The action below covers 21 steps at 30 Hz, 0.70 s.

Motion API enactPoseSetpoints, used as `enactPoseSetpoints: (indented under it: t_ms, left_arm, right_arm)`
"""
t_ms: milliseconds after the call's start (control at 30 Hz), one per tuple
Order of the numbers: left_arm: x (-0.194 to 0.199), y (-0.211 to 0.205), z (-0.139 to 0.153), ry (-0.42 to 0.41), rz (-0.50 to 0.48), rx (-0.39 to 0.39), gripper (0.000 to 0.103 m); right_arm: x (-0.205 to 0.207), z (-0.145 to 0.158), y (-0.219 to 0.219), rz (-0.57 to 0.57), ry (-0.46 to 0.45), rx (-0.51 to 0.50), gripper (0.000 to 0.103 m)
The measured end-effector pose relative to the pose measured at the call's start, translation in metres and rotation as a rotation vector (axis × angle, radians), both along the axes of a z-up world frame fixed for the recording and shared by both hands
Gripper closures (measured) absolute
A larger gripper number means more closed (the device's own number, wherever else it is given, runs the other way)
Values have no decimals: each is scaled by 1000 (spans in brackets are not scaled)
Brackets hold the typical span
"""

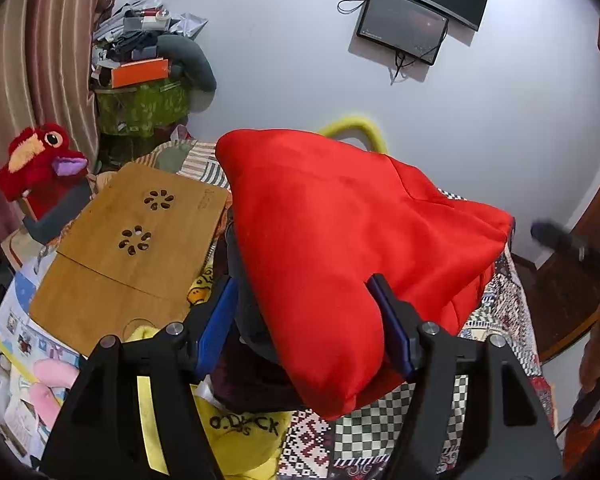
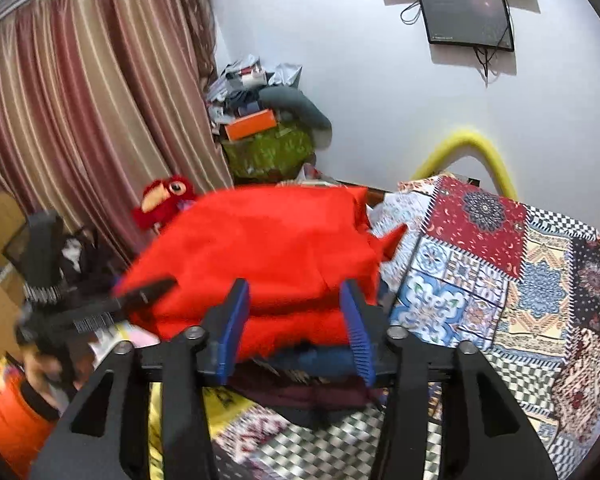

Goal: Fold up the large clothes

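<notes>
A folded red garment lies on top of a stack of darker folded clothes on a patchwork bedspread. My left gripper is open, its blue pads straddling the near corner of the red garment without pinching it. In the right wrist view the same red garment fills the middle, over blue and maroon layers. My right gripper stands open at its near edge, cloth showing between the fingers. At the left of that view a hand with an orange sleeve holds the left gripper against the garment's side.
A wooden lap table and a red plush bird lie left of the stack. A yellow cloth with lettering sits under the pile. A cluttered heap stands by the striped curtain. Bare bedspread extends to the right.
</notes>
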State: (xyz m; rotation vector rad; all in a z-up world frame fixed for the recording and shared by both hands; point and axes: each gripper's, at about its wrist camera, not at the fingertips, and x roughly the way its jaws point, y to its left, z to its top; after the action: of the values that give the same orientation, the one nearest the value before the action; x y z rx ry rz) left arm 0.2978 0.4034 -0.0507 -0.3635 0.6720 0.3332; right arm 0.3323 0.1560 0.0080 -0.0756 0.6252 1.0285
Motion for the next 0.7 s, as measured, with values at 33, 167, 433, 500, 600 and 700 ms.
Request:
enactPoseSetpoints:
  t_ms: [33, 167, 433, 500, 600, 700]
  left_arm:
    - [1, -1, 0, 5, -1, 9, 35]
    - [0, 0, -1, 13, -2, 16, 32]
    - [3, 12, -12, 5, -27, -103, 26]
    - [3, 12, -6, -1, -22, -108, 24]
    - [5, 9, 1, 8, -18, -91, 25]
    - [6, 5, 10, 8, -19, -76, 25]
  right_arm:
    - [3, 2, 7, -12, 11, 6, 56]
    - [19, -11, 32, -48, 64, -49, 56]
    - [29, -75, 39, -69, 104, -193, 55]
    - [27, -66, 35, -72, 84, -188, 53]
    - [29, -52, 27, -74, 79, -159, 53]
    - [26, -44, 22, -82, 72, -138, 53]
